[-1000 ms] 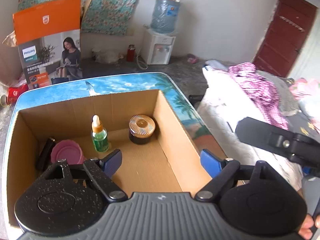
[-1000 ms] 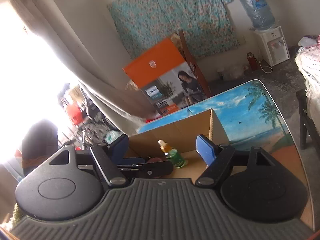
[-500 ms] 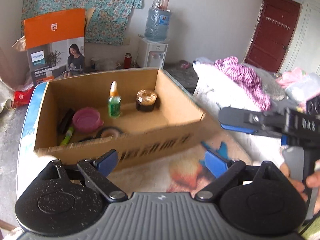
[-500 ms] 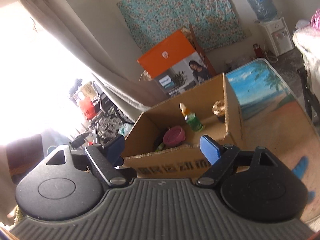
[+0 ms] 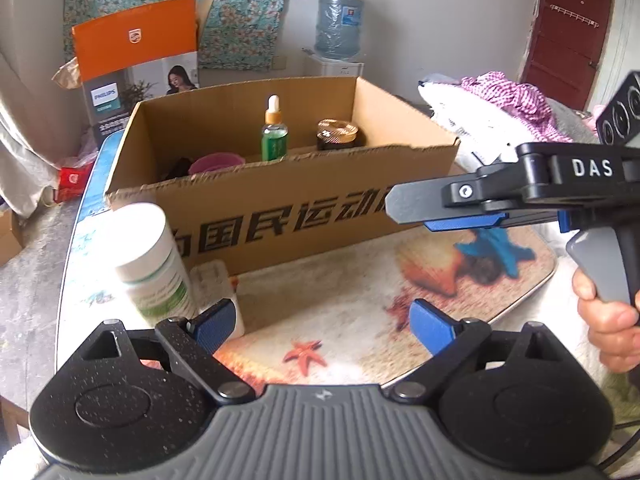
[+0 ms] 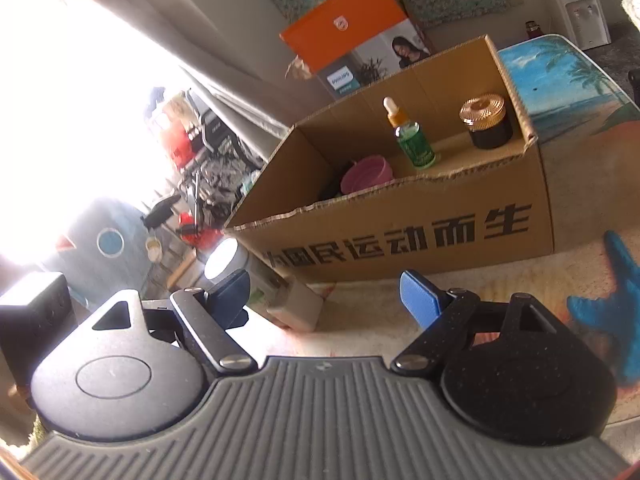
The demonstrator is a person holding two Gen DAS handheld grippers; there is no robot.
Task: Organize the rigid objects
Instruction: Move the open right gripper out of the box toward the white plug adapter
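1. The left gripper (image 5: 322, 322) hangs over the table (image 5: 360, 312) in front of the box (image 5: 280, 208); its blue pads stand wide apart with nothing between them.
2. The right gripper (image 6: 324, 294) also faces the box front, jaws spread wide and empty. In the left view it reaches in from the right, side-on, with a hand (image 5: 608, 320) on its grey trigger.
3. The open cardboard box sits on the beach-print table, black printed characters across its near wall.
4. Inside it a dropper bottle (image 6: 412, 140) with green liquid stands upright near the middle, and a dark jar (image 6: 486, 122) with a gold lid stands by the right wall.
5. A pink cup (image 6: 366, 174) sits left of the bottle, with a dark item beside it that is too hidden to tell.
6. Outside the box, at its front left corner, a white bottle (image 5: 150, 260) with a green label stands upright on the table.
7. A small white block (image 5: 214, 280) lies just right of that bottle, close to the left gripper's left pad.
8. An orange carton (image 5: 136, 64) stands behind the box.
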